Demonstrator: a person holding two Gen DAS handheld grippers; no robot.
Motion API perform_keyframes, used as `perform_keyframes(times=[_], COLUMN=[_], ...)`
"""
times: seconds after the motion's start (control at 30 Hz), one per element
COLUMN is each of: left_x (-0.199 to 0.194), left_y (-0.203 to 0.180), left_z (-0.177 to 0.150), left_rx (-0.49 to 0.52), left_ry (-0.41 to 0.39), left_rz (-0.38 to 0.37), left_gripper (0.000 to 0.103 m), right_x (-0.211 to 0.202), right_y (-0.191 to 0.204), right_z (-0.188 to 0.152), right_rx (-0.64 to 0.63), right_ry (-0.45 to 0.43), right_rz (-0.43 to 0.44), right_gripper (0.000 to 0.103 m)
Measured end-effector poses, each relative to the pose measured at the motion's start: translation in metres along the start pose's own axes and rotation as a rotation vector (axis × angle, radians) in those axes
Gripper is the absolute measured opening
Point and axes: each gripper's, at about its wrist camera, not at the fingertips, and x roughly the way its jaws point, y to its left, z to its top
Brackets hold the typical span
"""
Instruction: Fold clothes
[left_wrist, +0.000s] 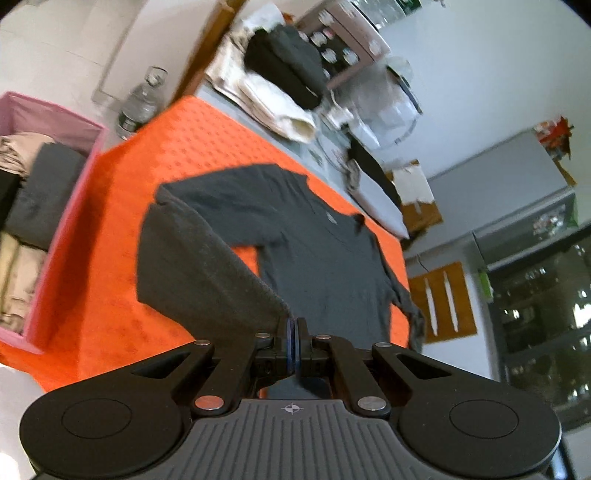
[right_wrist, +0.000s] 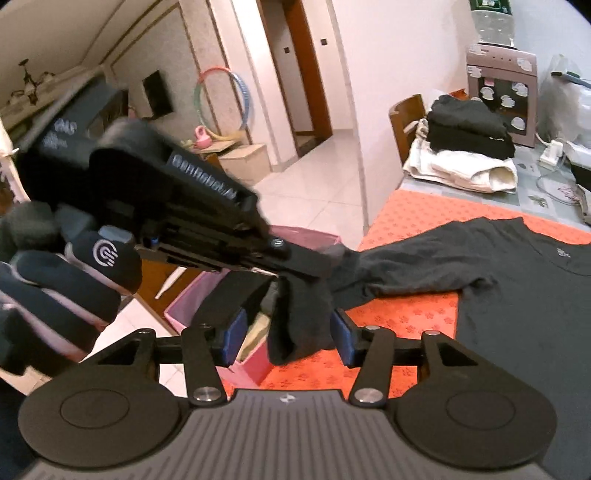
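Observation:
A dark grey long-sleeved shirt (left_wrist: 314, 240) (right_wrist: 517, 295) lies spread on the orange tablecloth (left_wrist: 207, 140) (right_wrist: 406, 221). My left gripper (left_wrist: 293, 332) is shut on the end of one sleeve (left_wrist: 192, 266), lifted off the cloth. In the right wrist view a gloved hand (right_wrist: 55, 295) holds that left gripper (right_wrist: 295, 260), and the sleeve's cuff (right_wrist: 299, 321) hangs down from it. My right gripper (right_wrist: 290, 341) stands open around the hanging cuff. Its blue pads (right_wrist: 232, 339) do not press on the fabric.
A pink fabric box (left_wrist: 62, 229) (right_wrist: 177, 314) of folded clothes stands beside the table's edge. Folded dark and cream clothes (left_wrist: 284, 74) (right_wrist: 469, 129) are stacked at the table's far end, by a pinkish cabinet (right_wrist: 502, 81). A water bottle (left_wrist: 142, 99) stands on the floor.

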Motion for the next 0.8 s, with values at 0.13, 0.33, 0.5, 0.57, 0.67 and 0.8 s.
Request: perform_keyframes(times=[0.13,0.33,0.5,0.57,0.67,0.8], left_x=[0.016,0.025,0.027,0.031,0.044,0.07], left_y=[-0.016,-0.035,-0.03,-0.021,-0.005,0.018], left_z=[-0.005,-0.012,-0.009,-0.004,0.01,0.037], left_rx=[0.046,0.14,0.218,0.221,0.206,0.131], left_ry=[0.056,0.075,0.034,0.012,-0.038,-0.072], left_rz=[-0.036,-0.097,-0.028,0.025,0.127,0.226], left_gripper=[0.005,0.006,0.021,0.024,0.027,0.028], right_x=[0.005,-0.014,-0.051,-0.065,-0.085,-0.096], right_y=[-0.006,-0.045,-0.097,-0.113,-0.137,-0.154], right_z=[-0.009,-0.025,-0.047,-0.059,-0.077,-0.096], right_rx=[0.028,0.147,0.314,0.36,0.424,0.474], right_ry=[-0.013,-0.055,-0.082,-0.085,-0.084,-0.072], right_rz=[-0.064,-0.16,-0.238,-0.268,-0.307,-0.316], right_gripper=[0.047,0.003,0.003,0.003,0.003,0.003])
